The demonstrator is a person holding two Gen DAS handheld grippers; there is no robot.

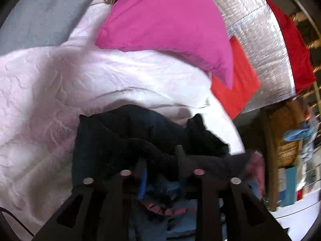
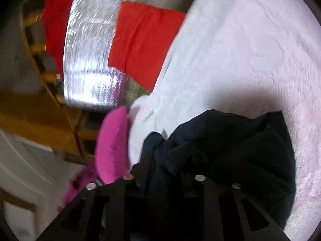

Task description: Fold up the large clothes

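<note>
Pale pink quilted bedspread [image 1: 50,92] over a bed, stitched in a raised pattern, rumpled into soft folds. Magenta pillow [image 1: 166,20] plump on top, a flat red cloth [image 1: 238,88] beside it, crinkled silver foil sheet [image 1: 258,46] behind. Grey wall, wooden frame and a woven wicker basket [image 1: 286,140] at the room's edge, all blurred.

Dark navy garment [image 1: 124,136], soft and heavily creased, heaped on the bedspread close before both tools. Left tool [image 1: 160,158] partly open, dark cloth bunched around and between its 2 fingers; cannot tell whether gripped. Right tool [image 2: 164,170] partly open too, the same garment [image 2: 230,150] draped against its fingers, hold unclear through blur.
</note>
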